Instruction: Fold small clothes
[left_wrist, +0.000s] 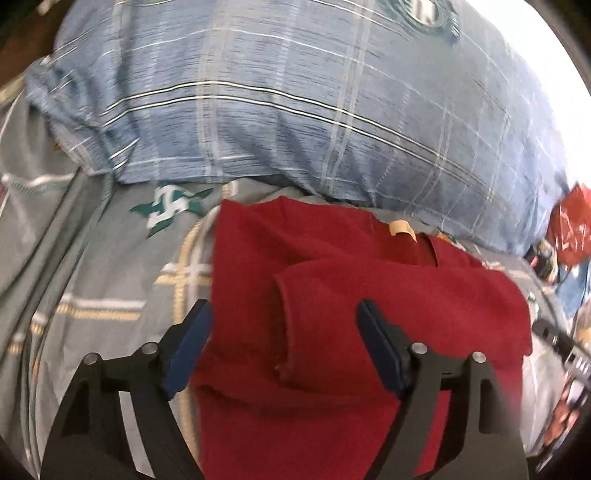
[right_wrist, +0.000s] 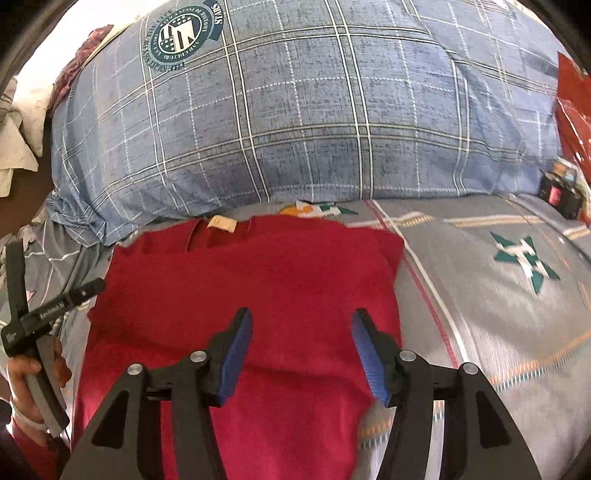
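Observation:
A small red garment (left_wrist: 332, 295) lies partly folded on the grey bedsheet (left_wrist: 110, 295), its collar with a beige label (left_wrist: 400, 227) pointing toward the pillow. A sleeve is folded across its middle. My left gripper (left_wrist: 284, 314) is open and empty, just above the garment's left half. In the right wrist view the same red garment (right_wrist: 240, 288) and its label (right_wrist: 221, 224) show. My right gripper (right_wrist: 301, 321) is open and empty above the garment's lower right part. The left gripper's body, held by a hand, shows at the left edge of the right wrist view.
A large blue checked pillow (right_wrist: 295, 110) lies behind the garment. The grey sheet (right_wrist: 498, 295) has star prints. A red bag (right_wrist: 576, 110) and small dark items (right_wrist: 561, 192) sit at the far right. White cloth (right_wrist: 14, 140) lies at the far left.

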